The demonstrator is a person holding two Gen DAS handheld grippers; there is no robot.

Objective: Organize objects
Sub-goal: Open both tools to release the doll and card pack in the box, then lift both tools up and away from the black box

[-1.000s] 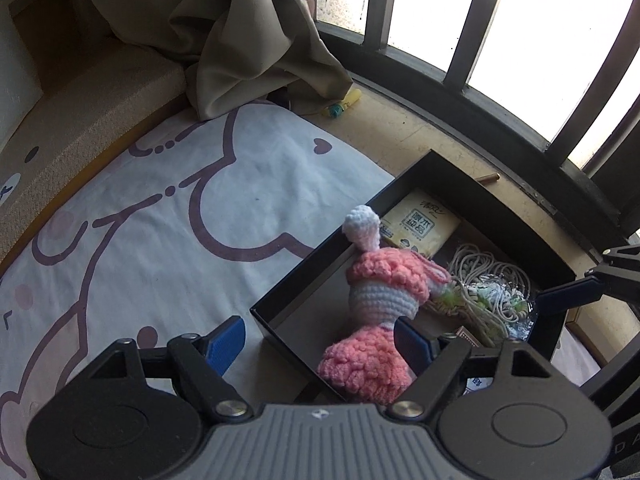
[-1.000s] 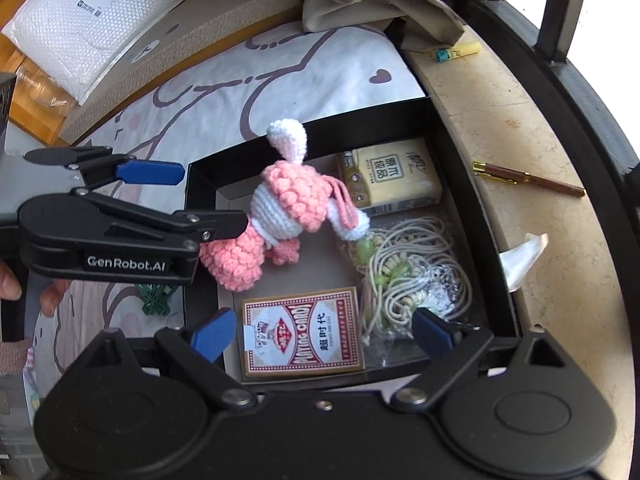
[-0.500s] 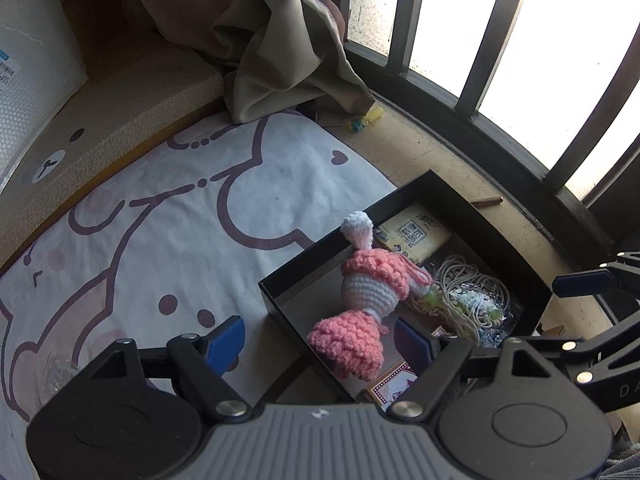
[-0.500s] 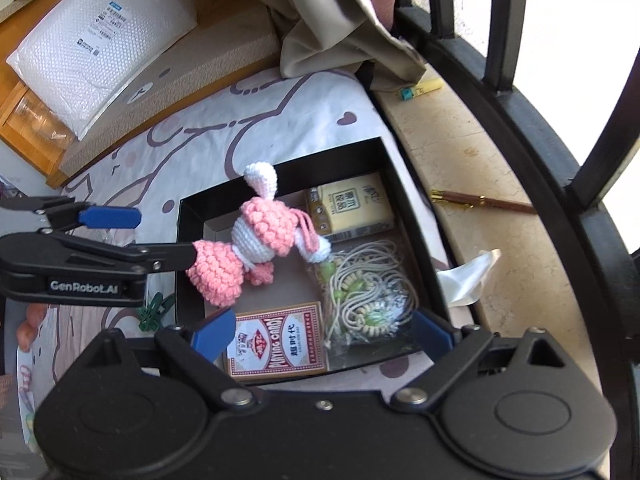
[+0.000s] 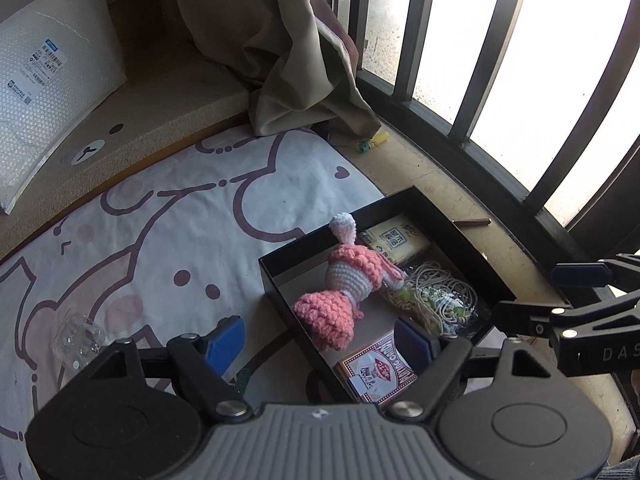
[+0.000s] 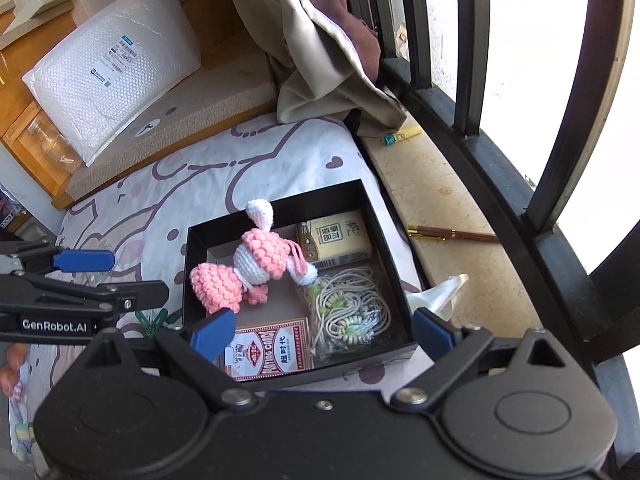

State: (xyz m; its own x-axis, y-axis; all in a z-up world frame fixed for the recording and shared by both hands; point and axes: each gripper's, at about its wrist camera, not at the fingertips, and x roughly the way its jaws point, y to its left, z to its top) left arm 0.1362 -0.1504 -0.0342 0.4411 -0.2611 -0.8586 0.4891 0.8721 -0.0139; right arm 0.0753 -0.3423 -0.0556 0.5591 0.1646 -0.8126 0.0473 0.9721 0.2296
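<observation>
A black box (image 6: 280, 209) (image 5: 360, 216) lies on the bear-print mat by the window. Inside it are a pink and white crochet doll (image 6: 248, 270) (image 5: 344, 292), a yellow packet (image 6: 336, 240) (image 5: 396, 238), a coil of beaded cord (image 6: 348, 312) (image 5: 436, 296) and a red card pack (image 6: 268, 348) (image 5: 376, 368). My left gripper (image 5: 320, 340) hangs open above the box's near left corner, empty. Over the box's near edge, my right gripper (image 6: 322, 330) also stands open and empty. Each gripper shows at the other view's edge.
A beige curtain (image 5: 280, 52) drapes onto the mat by the window bars. A brown pen (image 6: 452, 234), a yellow marker (image 6: 402, 135) and crumpled white paper (image 6: 436, 294) lie on the sill. A bubble mailer (image 6: 108, 64), a clear cup (image 5: 78, 338) and a green clip (image 6: 154, 320) sit left.
Both grippers have pulled up and back from the box, which now looks smaller and farther. The doll stays lying in the box; nothing was picked up.
</observation>
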